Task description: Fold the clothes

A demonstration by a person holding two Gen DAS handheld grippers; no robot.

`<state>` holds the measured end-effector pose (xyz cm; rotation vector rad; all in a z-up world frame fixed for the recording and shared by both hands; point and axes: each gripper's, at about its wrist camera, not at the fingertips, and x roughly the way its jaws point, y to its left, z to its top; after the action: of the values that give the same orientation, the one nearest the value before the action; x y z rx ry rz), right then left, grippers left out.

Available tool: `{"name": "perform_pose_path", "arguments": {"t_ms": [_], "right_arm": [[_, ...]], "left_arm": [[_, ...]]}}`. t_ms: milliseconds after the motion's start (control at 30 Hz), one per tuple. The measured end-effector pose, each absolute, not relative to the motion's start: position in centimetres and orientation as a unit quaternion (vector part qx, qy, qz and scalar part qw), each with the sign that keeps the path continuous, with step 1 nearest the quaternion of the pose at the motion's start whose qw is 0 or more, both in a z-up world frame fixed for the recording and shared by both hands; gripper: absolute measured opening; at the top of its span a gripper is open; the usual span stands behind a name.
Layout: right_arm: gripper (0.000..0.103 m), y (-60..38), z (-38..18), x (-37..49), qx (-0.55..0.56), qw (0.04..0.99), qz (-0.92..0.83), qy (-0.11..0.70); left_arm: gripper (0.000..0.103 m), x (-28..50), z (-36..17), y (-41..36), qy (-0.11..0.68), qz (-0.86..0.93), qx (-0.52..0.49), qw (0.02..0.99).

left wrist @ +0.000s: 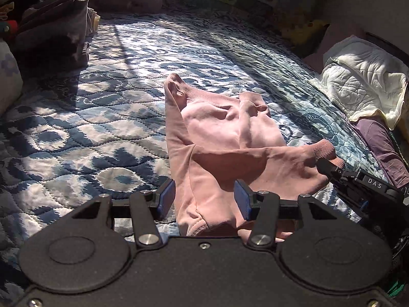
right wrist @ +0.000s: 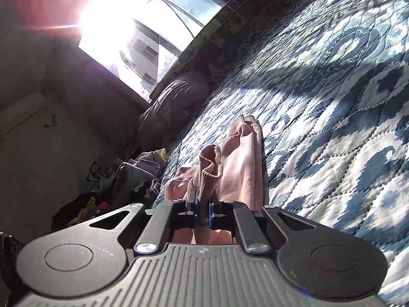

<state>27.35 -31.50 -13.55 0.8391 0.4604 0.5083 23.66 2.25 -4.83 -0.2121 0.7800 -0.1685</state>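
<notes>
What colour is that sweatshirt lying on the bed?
Pale pink. The sweatshirt shows best in the left wrist view, on the blue-and-white quilt.

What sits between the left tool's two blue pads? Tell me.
The pink sweatshirt: in the left wrist view its near edge runs through the gap between the open left tool's pads, which stand apart from it, not clamped.

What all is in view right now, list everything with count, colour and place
sweatshirt: one, pink, lying on the bed, sleeve folded across.
sleeve cuff: one, pink ribbed, pinched in the right gripper.
quilt: one, blue and white, covering the bed.
blanket: one, cream, right edge of bed.
clothes pile: one, dark purplish, far left.
window: one, bright, beyond the bed.
left gripper: open, over the sweatshirt's near edge.
right gripper: shut on the cuff.
</notes>
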Motion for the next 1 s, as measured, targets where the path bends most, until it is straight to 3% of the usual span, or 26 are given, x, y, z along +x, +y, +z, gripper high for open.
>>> {"name": "perform_pose_path", "arguments": {"t_ms": [200, 567, 1000], "right_arm": [[0.009, -31.9, -11.4, 26.4, 0.391, 0.855, 0.294, 0.172], [0.009, -37.3, -12.7, 25.1, 0.445, 0.842, 0.257, 0.167], [0.009, -39.5, -15.6, 25.7, 0.508, 0.809, 0.213, 0.206]], "left_arm": [[0.049, 23.2, -5.9, 1.3, 0.371, -0.082, -0.039, 0.924], [0.049, 21.2, -7.1, -3.0, 0.359, -0.167, 0.06, 0.917], [0.048, 19.6, -7.0, -2.9, 0.371, -0.22, 0.049, 0.901]]}}
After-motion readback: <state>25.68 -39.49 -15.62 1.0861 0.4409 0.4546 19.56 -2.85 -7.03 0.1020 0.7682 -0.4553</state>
